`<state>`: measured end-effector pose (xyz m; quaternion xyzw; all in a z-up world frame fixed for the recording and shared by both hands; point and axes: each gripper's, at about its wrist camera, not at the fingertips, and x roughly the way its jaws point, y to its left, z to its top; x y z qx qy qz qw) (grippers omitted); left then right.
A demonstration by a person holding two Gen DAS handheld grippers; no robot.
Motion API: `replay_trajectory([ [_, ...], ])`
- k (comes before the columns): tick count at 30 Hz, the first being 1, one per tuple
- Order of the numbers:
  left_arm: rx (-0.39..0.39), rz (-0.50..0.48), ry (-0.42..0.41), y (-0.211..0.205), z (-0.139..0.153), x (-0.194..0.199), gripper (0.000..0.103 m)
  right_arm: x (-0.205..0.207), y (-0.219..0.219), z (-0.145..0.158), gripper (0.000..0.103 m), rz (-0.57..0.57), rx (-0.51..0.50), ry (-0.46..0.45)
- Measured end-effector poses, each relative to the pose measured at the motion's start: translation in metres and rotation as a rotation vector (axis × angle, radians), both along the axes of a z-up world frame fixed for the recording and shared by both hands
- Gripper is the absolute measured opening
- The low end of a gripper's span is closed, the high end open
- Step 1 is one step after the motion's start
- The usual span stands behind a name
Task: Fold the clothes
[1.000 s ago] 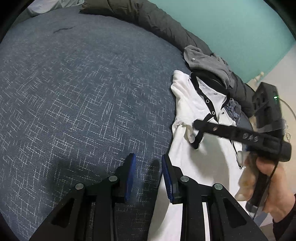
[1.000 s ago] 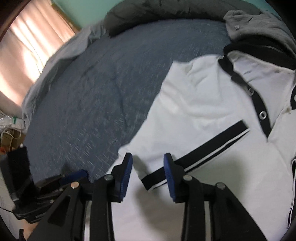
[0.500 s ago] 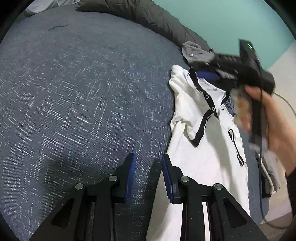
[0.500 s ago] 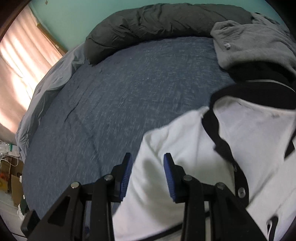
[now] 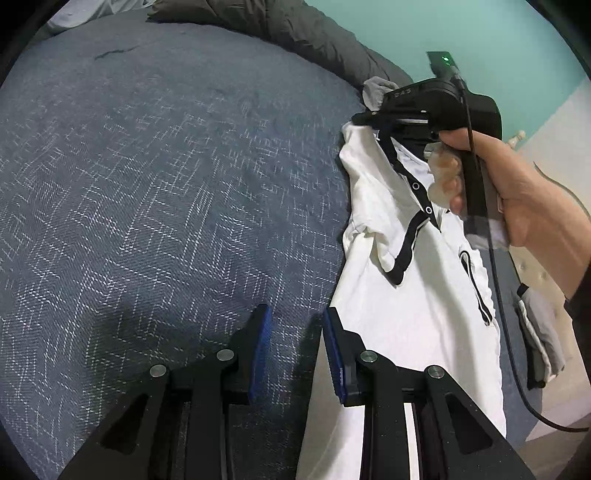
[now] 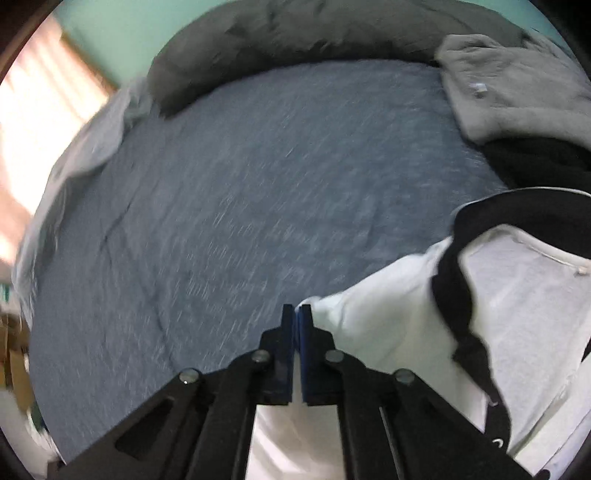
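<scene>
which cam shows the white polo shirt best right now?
Left wrist: the white polo shirt shows collar, placket, sleeve and body on the bed, its shoulder pinched by the right gripper. Right wrist, blurred, shows only shoulder and collar.

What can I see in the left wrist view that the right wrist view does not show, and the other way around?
Only the left wrist view shows the person's hand on the right gripper's handle, the left gripper open over the bedspread, and the shirt's black-edged sleeve.

Only the right wrist view shows the bright curtain and the right gripper from behind, its jaws having just closed at the shirt's shoulder edge.

Both show the white shirt, the blue-grey bedspread, the dark duvet and the teal wall.
</scene>
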<state>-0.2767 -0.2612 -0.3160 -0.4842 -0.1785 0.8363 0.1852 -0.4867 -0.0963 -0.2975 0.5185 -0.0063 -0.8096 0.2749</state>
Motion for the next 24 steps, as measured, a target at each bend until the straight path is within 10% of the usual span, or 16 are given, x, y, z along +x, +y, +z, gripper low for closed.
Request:
replay_trajectory([
  [17, 0.000, 0.000, -0.001, 0.001, 0.002, 0.005, 0.031, -0.017, 0.004, -0.014, 0.005, -0.035, -0.079, -0.066],
  [20, 0.003, 0.000, -0.001, 0.001, 0.002, 0.007, 0.031, -0.019, 0.004, -0.004, 0.027, -0.054, -0.088, -0.041],
  [24, 0.000, -0.001, -0.001, 0.001, 0.002, 0.008, 0.031, -0.019, -0.008, 0.000, 0.029, -0.009, -0.010, -0.026],
])
